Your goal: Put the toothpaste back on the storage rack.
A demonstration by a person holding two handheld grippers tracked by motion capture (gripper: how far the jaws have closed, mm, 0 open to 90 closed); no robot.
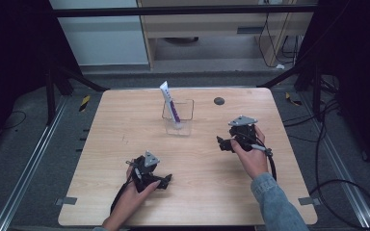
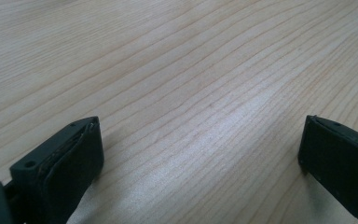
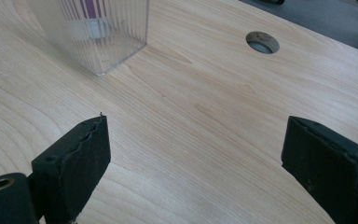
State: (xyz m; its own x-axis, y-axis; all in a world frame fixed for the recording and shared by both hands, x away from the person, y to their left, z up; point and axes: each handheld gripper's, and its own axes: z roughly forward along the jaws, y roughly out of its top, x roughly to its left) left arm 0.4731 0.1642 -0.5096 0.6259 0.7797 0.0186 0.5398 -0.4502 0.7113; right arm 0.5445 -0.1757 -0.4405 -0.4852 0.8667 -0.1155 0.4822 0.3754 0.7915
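A clear square plastic cup [image 1: 178,117] stands at the table's far middle, with a white and purple tube [image 1: 170,105] leaning upright inside it. My right gripper [image 1: 223,144] sits low over the table to the right of the cup, jaws wide apart and empty; the right gripper view has the cup [image 3: 93,32] ahead at upper left. My left gripper [image 1: 165,181] rests near the front of the table, also open with nothing but bare wood between its jaws [image 2: 200,154].
The light wooden table [image 1: 125,120] has a round cable hole [image 1: 218,101] at the far right of the cup, also seen in the right gripper view [image 3: 262,42]. Black frame bars and floor cables surround the table.
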